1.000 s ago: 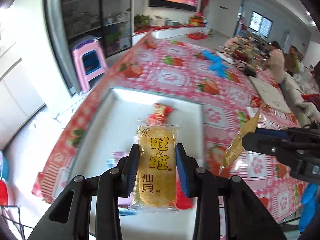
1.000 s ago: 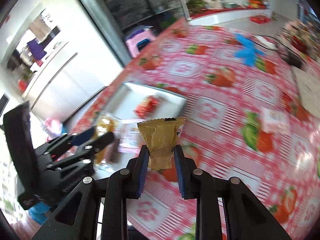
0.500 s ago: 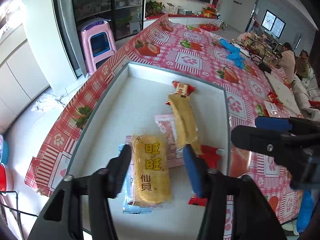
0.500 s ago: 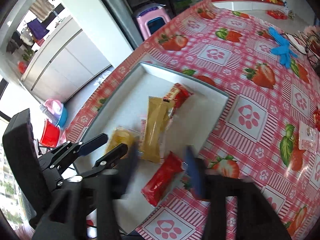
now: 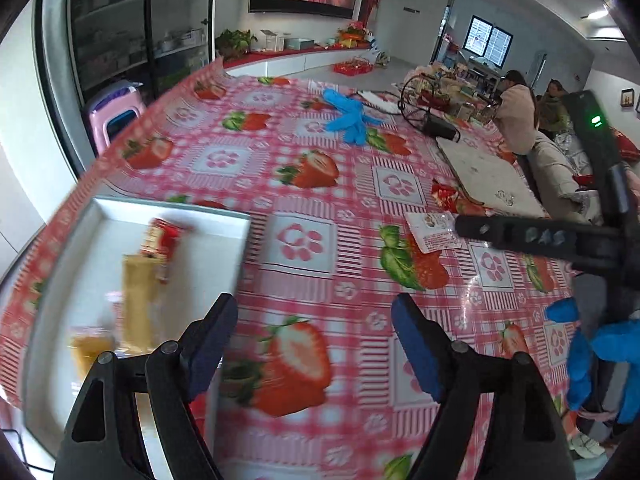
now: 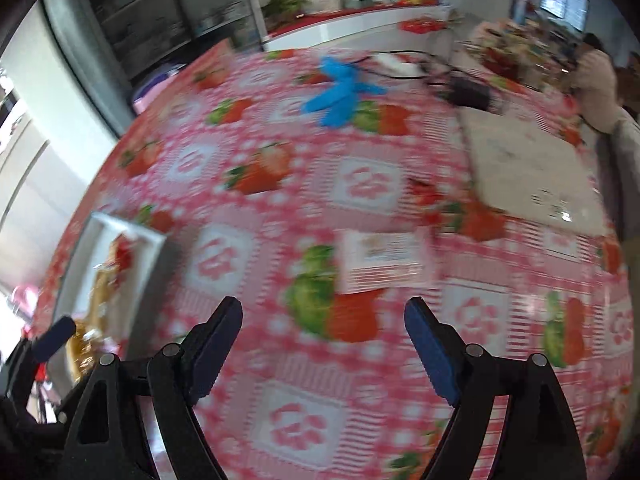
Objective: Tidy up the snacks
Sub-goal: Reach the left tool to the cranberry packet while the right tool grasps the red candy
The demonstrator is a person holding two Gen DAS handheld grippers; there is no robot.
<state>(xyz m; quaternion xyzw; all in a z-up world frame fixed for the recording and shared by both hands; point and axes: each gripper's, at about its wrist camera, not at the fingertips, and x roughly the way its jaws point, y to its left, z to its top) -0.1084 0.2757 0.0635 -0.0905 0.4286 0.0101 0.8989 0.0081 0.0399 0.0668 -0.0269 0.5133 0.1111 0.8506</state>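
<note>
**Inspector:** Red-and-white tablecloth (image 5: pixel 304 216) printed with strawberries and flowers covers the whole work surface. Behind it: a wall screen, dark shelving, a pink stool (image 5: pixel 116 116) at ten o'clock, and two seated people at two o'clock in the left wrist view.

**Clerk:** Where are the snacks?

**Inspector:** A white tray (image 5: pixel 244 232) sits at eight o'clock in the left wrist view. In it lie a long yellow packet (image 5: pixel 138 300), a red packet (image 5: pixel 162 236) touching its far end, and an orange-yellow packet (image 5: pixel 90 350) at the near side. All three are blurred; no print is legible. Outside the tray, a pale flat packet (image 5: pixel 434 230) lies on the cloth at three o'clock, and a small red wrapper (image 5: pixel 444 194) sits just beyond it.

**Clerk:** The claws?

**Inspector:** The left gripper (image 5: pixel 314 334) has its jaws apart and widening, with nothing between them, only cloth below. It hangs just right of the tray's edge. The right gripper (image 6: pixel 322 336) stands wide, nothing between its pads. In its own view the pale flat packet is at twelve o'clock, just ahead of the fingertips and not touching them. A blue-gloved hand (image 5: pixel 600 356) carries it, seen at four o'clock in the left wrist view.

**Clerk:** Other items?

**Inspector:** Blue gloves (image 5: pixel 348 116) at twelve o'clock, a grey board (image 5: pixel 488 176) at two o'clock, and a black device (image 5: pixel 440 128) near a wire basket.
</note>
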